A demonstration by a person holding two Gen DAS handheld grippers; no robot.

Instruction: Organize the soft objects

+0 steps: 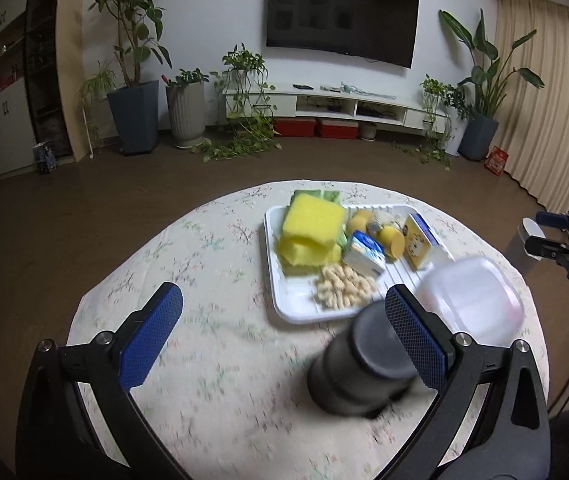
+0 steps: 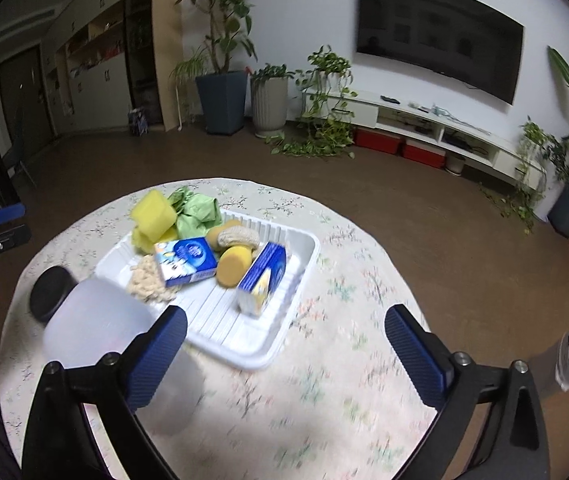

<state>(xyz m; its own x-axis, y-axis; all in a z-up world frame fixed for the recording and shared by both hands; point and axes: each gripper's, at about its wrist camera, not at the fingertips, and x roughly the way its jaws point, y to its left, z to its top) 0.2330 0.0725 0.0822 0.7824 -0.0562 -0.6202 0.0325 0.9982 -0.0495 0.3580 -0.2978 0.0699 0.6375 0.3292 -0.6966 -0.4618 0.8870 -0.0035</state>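
Both grippers point(image 1: 284, 320) point(image 2: 284, 344) open; tray point(image 2: 284, 344) w/ sponges point(image 1: 312, 226), boxes point(image 2: 184, 260).

A: Dim, even room light; fisheye bends the walls, corners go black.
B: Table point(image 1: 212, 380) smeared near its front edge, perhaps motion blur. Dark bottle point(image 1: 348, 364) soft too.

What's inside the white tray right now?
In the white tray: yellow sponges, a green cloth, two blue boxes, a round yellow sponge, a knitted scrubber, a beige knobbly pad. Anything beneath them is hidden.
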